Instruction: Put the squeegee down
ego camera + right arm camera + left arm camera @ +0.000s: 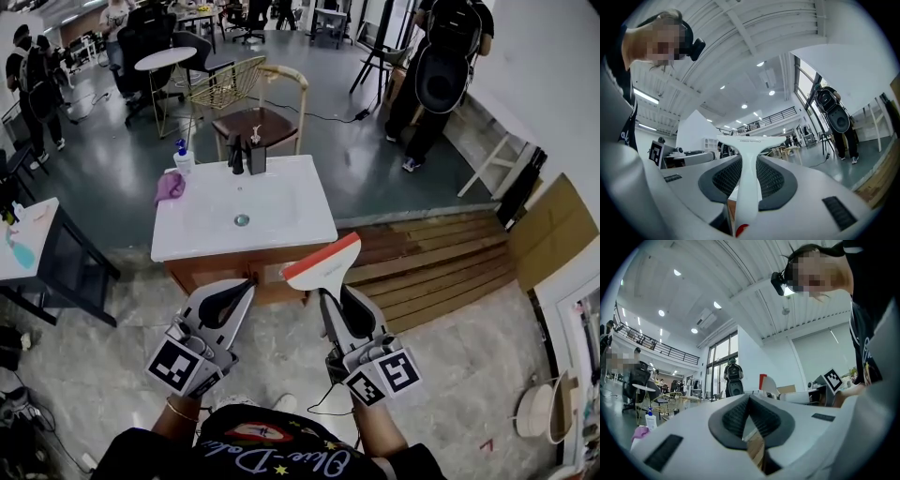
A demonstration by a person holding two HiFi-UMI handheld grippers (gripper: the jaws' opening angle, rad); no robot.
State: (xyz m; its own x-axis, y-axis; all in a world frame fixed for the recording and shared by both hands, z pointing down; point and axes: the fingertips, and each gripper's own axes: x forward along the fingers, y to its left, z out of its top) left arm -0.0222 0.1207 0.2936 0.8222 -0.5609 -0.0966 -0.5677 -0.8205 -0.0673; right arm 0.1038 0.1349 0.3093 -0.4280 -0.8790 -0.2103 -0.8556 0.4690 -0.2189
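Observation:
A white squeegee [324,262] with a red-orange blade edge is held up in front of me, its blade above the front right corner of the white washbasin [281,230]. My right gripper [328,298] is shut on its handle. In the right gripper view the squeegee [749,161] runs up between the dark pads, its white T-shaped head on top. My left gripper [251,284] is shut with nothing in it, its tips at the basin's front edge. The left gripper view shows the left gripper [750,400] with jaws meeting, and the squeegee [766,384] beyond it.
On the basin's rear edge stand a black faucet [235,153], a soap bottle [183,157] and a purple cloth [170,187]. A chair [260,117] stands behind the basin. Wooden planks [441,258] lie at the right. People stand in the background.

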